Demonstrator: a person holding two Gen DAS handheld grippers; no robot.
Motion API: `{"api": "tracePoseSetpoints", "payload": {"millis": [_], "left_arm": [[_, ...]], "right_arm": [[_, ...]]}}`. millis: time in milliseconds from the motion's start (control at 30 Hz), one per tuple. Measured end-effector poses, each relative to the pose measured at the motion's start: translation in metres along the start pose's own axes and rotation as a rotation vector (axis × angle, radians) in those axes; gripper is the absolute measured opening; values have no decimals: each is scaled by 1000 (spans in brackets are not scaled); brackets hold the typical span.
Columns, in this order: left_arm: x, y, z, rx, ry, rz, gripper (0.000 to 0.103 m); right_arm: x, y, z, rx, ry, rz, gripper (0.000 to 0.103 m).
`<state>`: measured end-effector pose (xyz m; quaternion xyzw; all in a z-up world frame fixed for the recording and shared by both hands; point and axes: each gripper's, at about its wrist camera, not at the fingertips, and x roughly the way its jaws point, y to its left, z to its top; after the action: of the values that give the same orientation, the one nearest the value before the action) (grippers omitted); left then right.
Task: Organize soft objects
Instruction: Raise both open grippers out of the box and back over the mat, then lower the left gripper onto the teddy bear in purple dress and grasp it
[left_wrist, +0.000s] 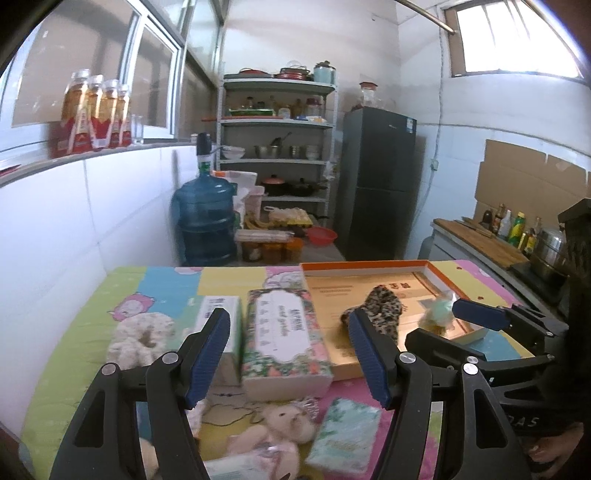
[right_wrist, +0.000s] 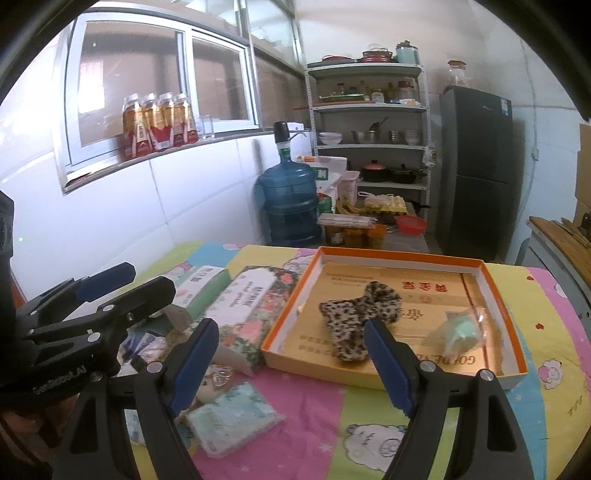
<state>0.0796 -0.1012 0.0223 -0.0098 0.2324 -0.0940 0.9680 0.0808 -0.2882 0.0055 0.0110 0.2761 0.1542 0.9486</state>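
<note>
From the left wrist camera, the left gripper (left_wrist: 291, 354) hangs above the near half of the table (left_wrist: 74, 332), angled gently downward, its blue-padded jaws spread wide with nothing between them. Below and ahead of it lie a floral tissue box (left_wrist: 284, 339), a white-and-green box (left_wrist: 221, 317) just left of it, a cream scrunchie (left_wrist: 142, 336) further left, a small plush bear (left_wrist: 280, 428) and a teal tissue pack (left_wrist: 345, 435) near the front edge. To the right sits the orange-rimmed tray (left_wrist: 369, 266), holding a leopard-print scrunchie (left_wrist: 380, 314) and a pale green soft item (left_wrist: 439, 314). The right gripper (left_wrist: 454, 328) reaches in from the right edge over the tray's near corner, beside the green item; whether it touches cannot be told here.

From the right wrist camera, the right gripper (right_wrist: 295, 362) tilts down toward the tray (right_wrist: 491, 288), jaws wide apart and empty. The leopard-print scrunchie (right_wrist: 354, 317) lies mid-tray, the green item (right_wrist: 461, 332) to its right, both inside the rim. The left gripper (right_wrist: 122, 284) shows at the left edge, held over the boxes, a hand (right_wrist: 22, 424) partly visible beneath it.
</note>
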Motion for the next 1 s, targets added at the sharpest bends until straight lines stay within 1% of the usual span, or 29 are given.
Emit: {"api": "tracePoseSetpoints", "payload": {"millis": [300,633,1000], "left_arm": [[-19,38,-11,-53,-14,49,68],[-38,82,-26,-92,-30,105,68],[-47,117,-55,-137,-11,139,68]], "right_arm": [[3,34,-7,-27,15,29,81],[6,60,-13,-21,27,53,81],[19,97,-29,-37,57,121,81]]}}
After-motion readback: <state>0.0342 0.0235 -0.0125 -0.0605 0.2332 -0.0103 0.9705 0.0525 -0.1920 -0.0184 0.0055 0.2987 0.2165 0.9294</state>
